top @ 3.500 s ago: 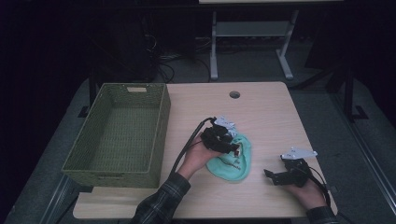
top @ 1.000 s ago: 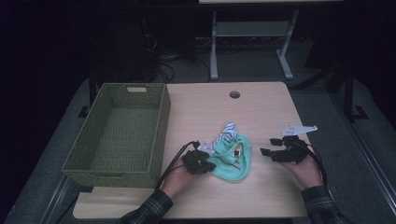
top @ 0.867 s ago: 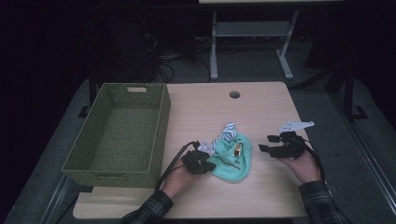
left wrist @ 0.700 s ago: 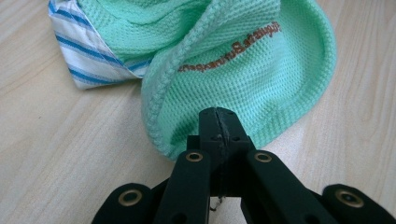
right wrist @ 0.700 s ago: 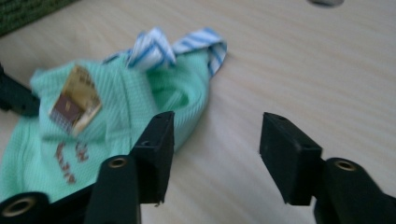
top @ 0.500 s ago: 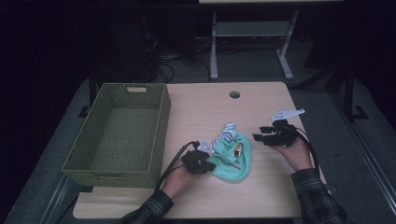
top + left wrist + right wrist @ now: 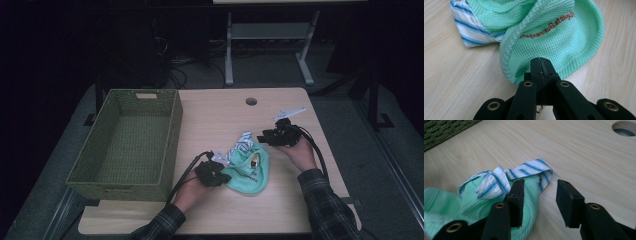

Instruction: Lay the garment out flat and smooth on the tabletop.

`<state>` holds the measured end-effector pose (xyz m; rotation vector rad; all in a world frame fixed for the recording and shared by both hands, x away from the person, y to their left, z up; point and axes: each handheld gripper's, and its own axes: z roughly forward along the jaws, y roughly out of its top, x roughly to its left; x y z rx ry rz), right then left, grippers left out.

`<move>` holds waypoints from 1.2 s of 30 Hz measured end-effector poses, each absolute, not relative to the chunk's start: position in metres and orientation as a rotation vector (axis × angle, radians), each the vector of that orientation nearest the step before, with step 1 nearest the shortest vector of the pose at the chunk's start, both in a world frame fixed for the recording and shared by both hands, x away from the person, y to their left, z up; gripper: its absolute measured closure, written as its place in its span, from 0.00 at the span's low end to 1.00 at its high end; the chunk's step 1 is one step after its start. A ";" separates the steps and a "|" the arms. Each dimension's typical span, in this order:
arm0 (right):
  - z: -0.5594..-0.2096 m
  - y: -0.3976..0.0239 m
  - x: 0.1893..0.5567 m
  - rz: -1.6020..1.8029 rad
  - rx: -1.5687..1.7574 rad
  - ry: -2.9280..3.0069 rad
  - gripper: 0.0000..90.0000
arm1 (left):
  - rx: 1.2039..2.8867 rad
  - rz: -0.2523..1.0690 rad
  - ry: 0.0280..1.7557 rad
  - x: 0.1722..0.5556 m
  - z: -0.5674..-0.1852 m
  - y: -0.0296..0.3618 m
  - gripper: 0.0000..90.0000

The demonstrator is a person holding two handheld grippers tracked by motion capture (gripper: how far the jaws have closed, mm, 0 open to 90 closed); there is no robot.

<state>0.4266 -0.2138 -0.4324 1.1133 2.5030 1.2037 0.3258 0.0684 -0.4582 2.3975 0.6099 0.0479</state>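
A mint-green mesh cloth (image 7: pixel 250 172) with a blue-and-white striped lining (image 7: pixel 243 145) lies crumpled on the wooden table (image 7: pixel 220 115). My left gripper (image 7: pixel 226 178) is at its near left edge. In the left gripper view its jaws (image 7: pixel 540 61) are shut on the hem of the green cloth (image 7: pixel 554 37). My right gripper (image 7: pixel 264 137) is at the cloth's far right edge. In the right gripper view the right gripper (image 7: pixel 539 190) is open and has just been closing. One jaw is over the green cloth (image 7: pixel 449 202) and the other over bare table, with the striped edge (image 7: pixel 529 168) between them.
A green woven basket (image 7: pixel 172 130) stands at the table's left side, and its corner appears as the basket (image 7: pixel 444 127) in the right gripper view. A round cable hole (image 7: pixel 251 101) is in the table's far middle. Dark floor, cables and a metal stand lie beyond the table.
The right hand has moved left from the table's right edge to the cloth, and its jaws stand narrower. The left hand came down from over the cloth to its near left edge earlier and now holds still.
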 end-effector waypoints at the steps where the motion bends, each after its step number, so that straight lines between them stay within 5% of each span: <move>1: -0.433 -0.211 0.429 1.201 1.128 2.511 0.66 | 2.395 0.048 0.612 0.326 -0.458 0.068 0.99; 21: -0.468 -0.185 0.448 1.107 1.055 2.654 0.80 | 2.371 0.056 0.637 0.322 -0.459 0.066 0.99; 29: -0.466 -0.182 0.445 1.074 1.000 2.671 0.96 | 2.370 0.059 0.639 0.322 -0.459 0.066 0.99; 36: -0.460 -0.186 0.445 1.064 0.995 2.644 0.98 | 2.390 0.081 0.616 0.322 -0.458 0.066 0.99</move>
